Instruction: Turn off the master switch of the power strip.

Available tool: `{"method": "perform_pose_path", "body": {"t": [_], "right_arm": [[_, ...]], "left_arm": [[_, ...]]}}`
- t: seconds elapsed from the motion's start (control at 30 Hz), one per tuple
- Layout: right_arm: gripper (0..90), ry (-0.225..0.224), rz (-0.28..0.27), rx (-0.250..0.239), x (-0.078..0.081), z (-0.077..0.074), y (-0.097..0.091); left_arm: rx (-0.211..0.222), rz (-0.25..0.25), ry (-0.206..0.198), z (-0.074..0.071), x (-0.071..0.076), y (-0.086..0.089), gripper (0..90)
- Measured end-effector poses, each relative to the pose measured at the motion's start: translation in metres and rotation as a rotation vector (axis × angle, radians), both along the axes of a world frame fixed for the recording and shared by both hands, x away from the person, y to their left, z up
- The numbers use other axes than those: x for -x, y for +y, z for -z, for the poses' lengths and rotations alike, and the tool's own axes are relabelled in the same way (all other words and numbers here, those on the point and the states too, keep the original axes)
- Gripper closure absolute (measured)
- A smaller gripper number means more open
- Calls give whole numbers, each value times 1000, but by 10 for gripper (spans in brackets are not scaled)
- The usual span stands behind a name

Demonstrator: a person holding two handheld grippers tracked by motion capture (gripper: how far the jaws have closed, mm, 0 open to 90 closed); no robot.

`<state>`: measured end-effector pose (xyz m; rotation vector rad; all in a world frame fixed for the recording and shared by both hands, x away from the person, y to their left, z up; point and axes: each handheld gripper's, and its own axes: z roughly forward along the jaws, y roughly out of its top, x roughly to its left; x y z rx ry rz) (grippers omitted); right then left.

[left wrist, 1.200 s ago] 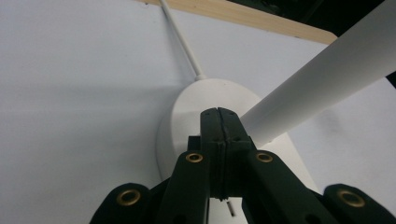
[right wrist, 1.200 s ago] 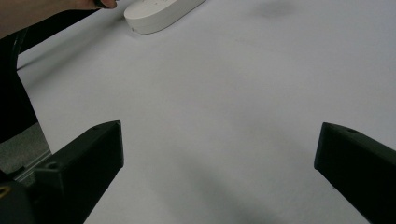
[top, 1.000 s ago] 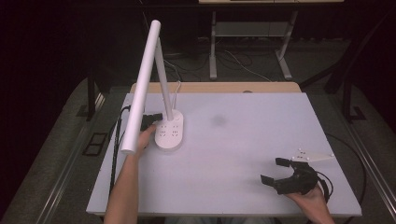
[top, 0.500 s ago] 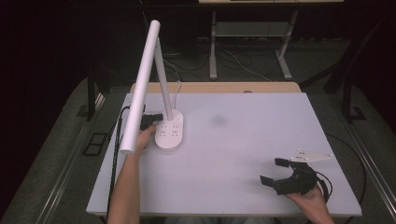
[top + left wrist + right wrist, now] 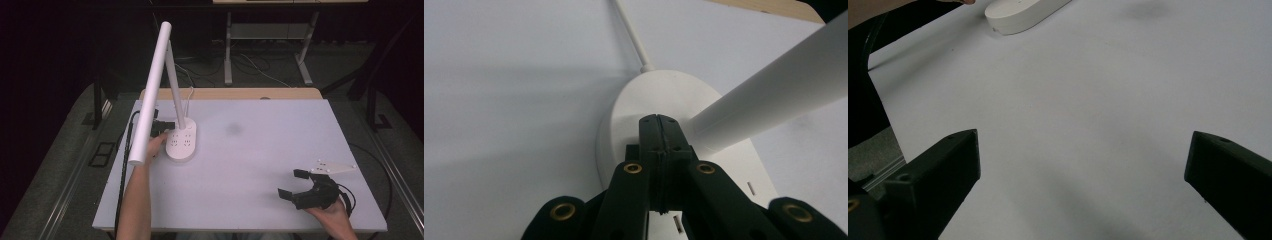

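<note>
A white desk lamp [image 5: 172,95] stands on the left part of the pale counter [image 5: 260,150]. Its oval base [image 5: 181,142] carries a few small sockets on top, a slanted stem [image 5: 175,85] rises from the far end of the base, and a long white tube head [image 5: 150,95] reaches from the stem's top toward the near left. A thin white cord [image 5: 631,32] leaves the far end of the base.

The left gripper [image 5: 165,125] sits at the left side of the base, held by the person's left hand [image 5: 154,146], and is partly hidden behind the tube head. In the left gripper view its fingers [image 5: 658,150] are pressed together with nothing between them, their tips over the top of the base [image 5: 634,105] and just beside the foot of the stem [image 5: 774,95]. Whether the tips touch the base cannot be told.

The right gripper [image 5: 300,184] rests near the right front corner of the counter, well apart from the lamp, held in the person's right hand [image 5: 332,217]. Its fingers [image 5: 286,194] are spread wide and hold nothing. In the right gripper view the two fingers [image 5: 943,170] frame bare counter [image 5: 1088,125], with the lamp base [image 5: 1023,12] far off at the top edge.

A black cable [image 5: 125,165] runs along the left edge of the counter.
</note>
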<state>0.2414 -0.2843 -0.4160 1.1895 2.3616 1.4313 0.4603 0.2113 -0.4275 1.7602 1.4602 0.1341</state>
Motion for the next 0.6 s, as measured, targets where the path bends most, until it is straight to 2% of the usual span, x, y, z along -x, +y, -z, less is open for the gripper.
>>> {"method": "perform_pose_path", "body": {"t": [0.1,0.3,0.33,0.47,0.53,0.6], "right_arm": [[6,-6,-3,-2,1,-1,0],[6,-6,1,-3,0,-1,-2],[6,-6,4,-6,0,-1,-3],[6,6,12,-9,-1,1,-4],[6,7,13,-7,-3,2,-3],[6,11,13,-6,-3,2,-3]], "left_arm": [[-30,0,-4,-2,0,-4,900],[-29,-2,-2,-3,-1,-4,900],[-12,4,-13,-4,0,-3,900],[-18,30,-22,-4,2,0,900],[-3,20,-38,-5,3,4,900],[33,-5,-55,-7,4,6,900]]}}
